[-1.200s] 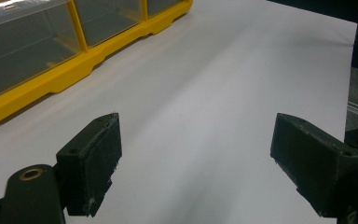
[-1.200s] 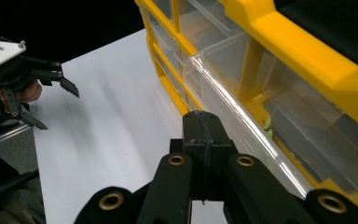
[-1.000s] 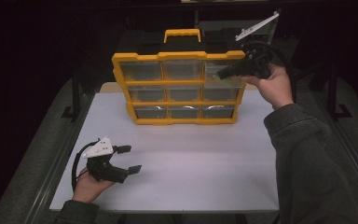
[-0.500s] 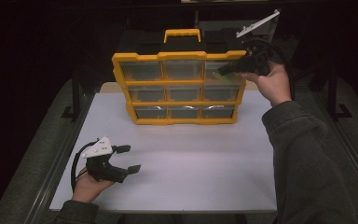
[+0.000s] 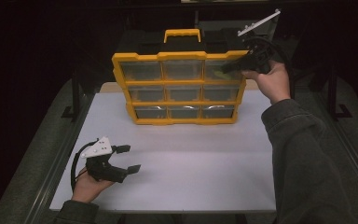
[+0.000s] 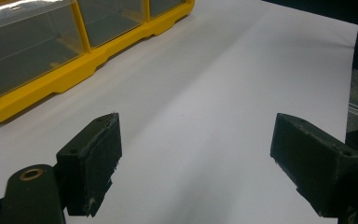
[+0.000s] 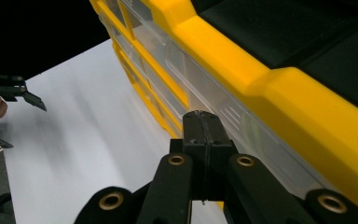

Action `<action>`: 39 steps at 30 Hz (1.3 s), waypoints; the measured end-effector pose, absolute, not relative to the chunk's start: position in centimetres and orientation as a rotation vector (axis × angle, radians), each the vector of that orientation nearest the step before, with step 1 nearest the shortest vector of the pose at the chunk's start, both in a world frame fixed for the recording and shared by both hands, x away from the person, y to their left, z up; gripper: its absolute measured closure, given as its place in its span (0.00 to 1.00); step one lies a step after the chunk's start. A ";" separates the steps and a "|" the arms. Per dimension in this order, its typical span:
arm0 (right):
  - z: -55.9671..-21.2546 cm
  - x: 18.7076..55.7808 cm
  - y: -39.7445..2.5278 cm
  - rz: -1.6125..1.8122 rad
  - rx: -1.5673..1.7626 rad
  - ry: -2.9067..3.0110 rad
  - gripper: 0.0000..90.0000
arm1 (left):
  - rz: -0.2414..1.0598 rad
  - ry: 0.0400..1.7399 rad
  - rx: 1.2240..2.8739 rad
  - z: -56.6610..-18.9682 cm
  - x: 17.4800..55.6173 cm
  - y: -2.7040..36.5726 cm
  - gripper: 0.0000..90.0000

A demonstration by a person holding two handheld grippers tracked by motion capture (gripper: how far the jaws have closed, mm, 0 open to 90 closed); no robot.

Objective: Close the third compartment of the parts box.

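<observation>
A yellow organiser box (image 5: 182, 88) with clear drawers and a black top stands upright at the back of the white table (image 5: 191, 163). My right gripper (image 5: 231, 70) is held up against the front of the top right drawer (image 5: 219, 69). In the right gripper view its jaws (image 7: 202, 122) are pressed together, and I see nothing between them; the drawer's clear front (image 7: 223, 109) lies just beyond the tip. My left gripper (image 5: 129, 158) rests near the table's front left, open, with only bare table between its jaws (image 6: 196, 154).
The organiser's lower drawers (image 6: 23, 42) show at the upper left of the left gripper view. A yellow carry handle (image 5: 182, 33) rises from the box top. Dark metal rails (image 5: 56, 158) run along both sides of the table.
My right hand has shifted slightly at the top right drawer. The left gripper has stayed where it was.
</observation>
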State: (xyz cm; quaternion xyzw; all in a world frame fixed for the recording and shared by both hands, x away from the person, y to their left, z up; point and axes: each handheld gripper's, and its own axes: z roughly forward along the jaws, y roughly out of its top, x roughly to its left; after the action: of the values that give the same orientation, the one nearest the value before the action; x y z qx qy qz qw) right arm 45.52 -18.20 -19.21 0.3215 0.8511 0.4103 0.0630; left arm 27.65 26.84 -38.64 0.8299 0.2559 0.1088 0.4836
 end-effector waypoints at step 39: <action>-21.8 42.6 -18.8 1.393 0.896 2.550 0.60 | 0.260 0.627 2.006 -38.5 27.4 26.6 0.18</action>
State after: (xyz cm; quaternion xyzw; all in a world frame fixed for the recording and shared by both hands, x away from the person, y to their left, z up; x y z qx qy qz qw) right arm 42.59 -18.78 -21.77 0.2944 0.8375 0.4576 0.0505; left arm 27.41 26.62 -38.48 0.8258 0.2581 0.1071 0.4899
